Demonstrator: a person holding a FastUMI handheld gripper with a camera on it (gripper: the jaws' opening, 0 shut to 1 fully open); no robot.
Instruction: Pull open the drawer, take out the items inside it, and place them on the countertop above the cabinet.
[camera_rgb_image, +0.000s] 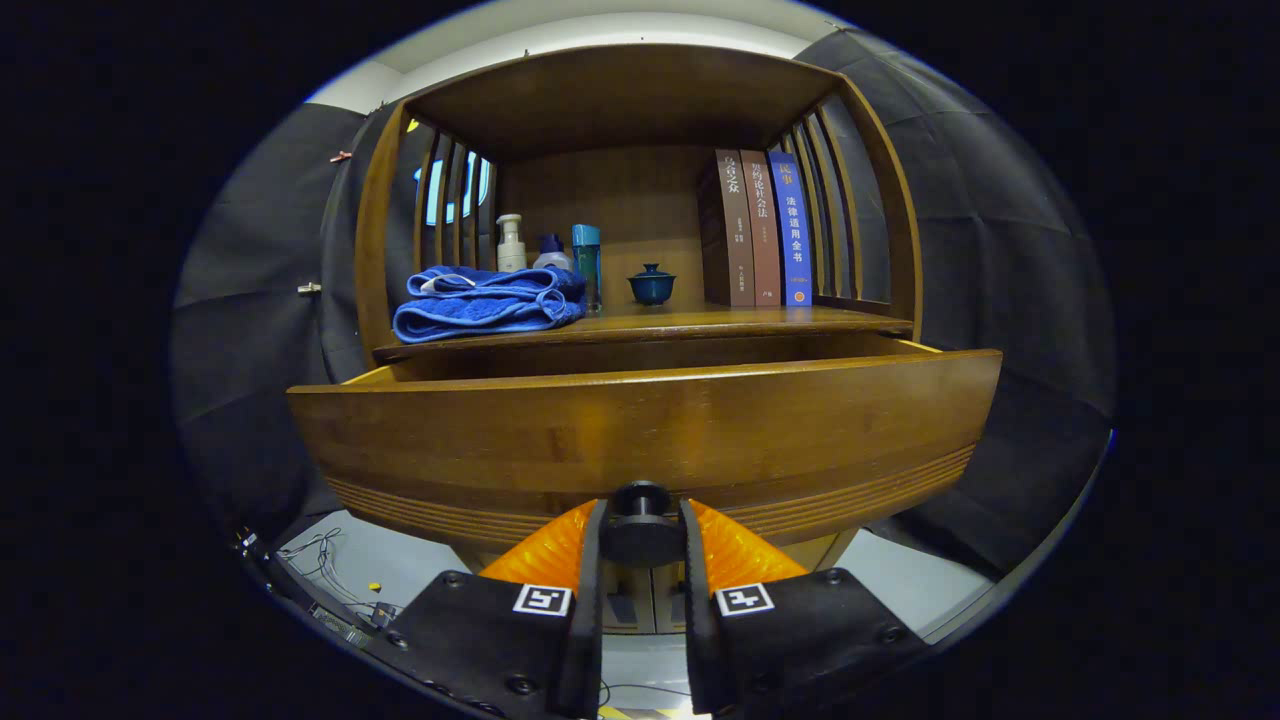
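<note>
Drawer (640, 430) of dark brown wood stands partly pulled out straight ahead of the claw (641, 540), whose two fingers pinch its round black knob (640, 522) between them; its opening lies above, just under the tabletop (700, 322).

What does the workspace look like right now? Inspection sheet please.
Surface: wooden countertop above the drawer, partly loaded.
Job's things: drawer pulled part open; its contents hidden behind the front panel.
Clutter: folded blue towel, pump bottle, blue bottle, lidded blue cup, three books upright.
Grippers: gripper fingers shut on the dark drawer knob.
Cables: loose wires on the floor beside the cabinet.
Surroundings: black cloth booth walls.
</note>
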